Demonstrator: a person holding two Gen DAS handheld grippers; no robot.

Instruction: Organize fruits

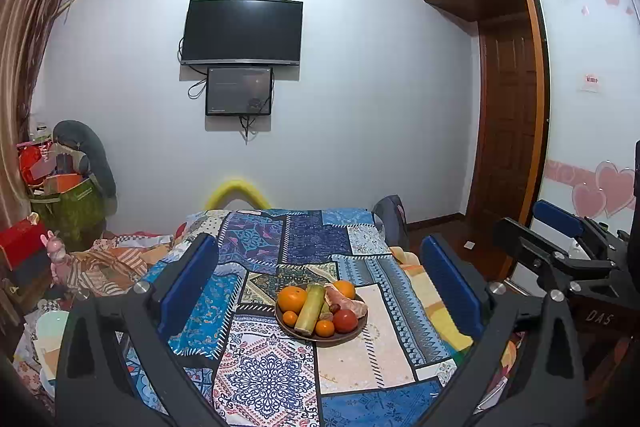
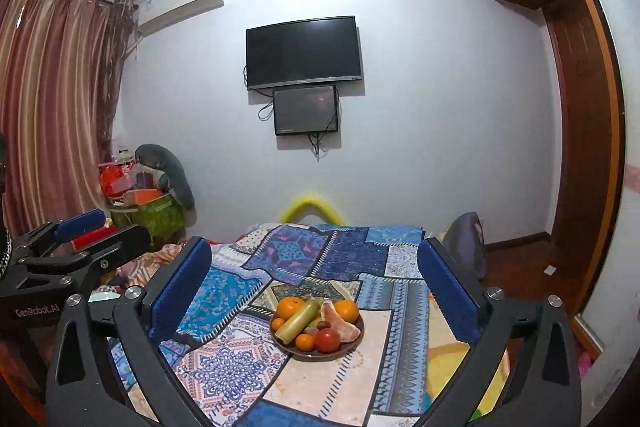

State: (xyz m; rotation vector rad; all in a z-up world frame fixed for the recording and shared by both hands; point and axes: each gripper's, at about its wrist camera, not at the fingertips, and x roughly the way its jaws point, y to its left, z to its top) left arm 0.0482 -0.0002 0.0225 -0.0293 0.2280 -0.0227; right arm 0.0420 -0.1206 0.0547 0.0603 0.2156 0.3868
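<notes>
A brown plate (image 1: pixel 340 338) of fruit sits on a patchwork cloth (image 1: pixel 264 367). It holds oranges (image 1: pixel 292 299), a pale green stalk (image 1: pixel 310 309), a red tomato (image 1: pixel 345 320), small tangerines (image 1: pixel 324 327) and a peeled pomelo piece (image 1: pixel 352 305). My left gripper (image 1: pixel 320 287) is open and empty, held back from the plate, which shows between its blue pads. My right gripper (image 2: pixel 316 287) is also open and empty, framing the same plate (image 2: pixel 320 355) from slightly further right. The right gripper's body (image 1: pixel 560 251) shows at the left view's right edge.
The cloth covers a table (image 2: pixel 340 379) in a bedroom. Bedding and clutter (image 1: pixel 100 267) lie to the left, a grey bag (image 1: pixel 394 219) at the far right corner. A wardrobe (image 1: pixel 512 107) and wooden floor lie right. A TV (image 1: pixel 242 31) hangs on the far wall.
</notes>
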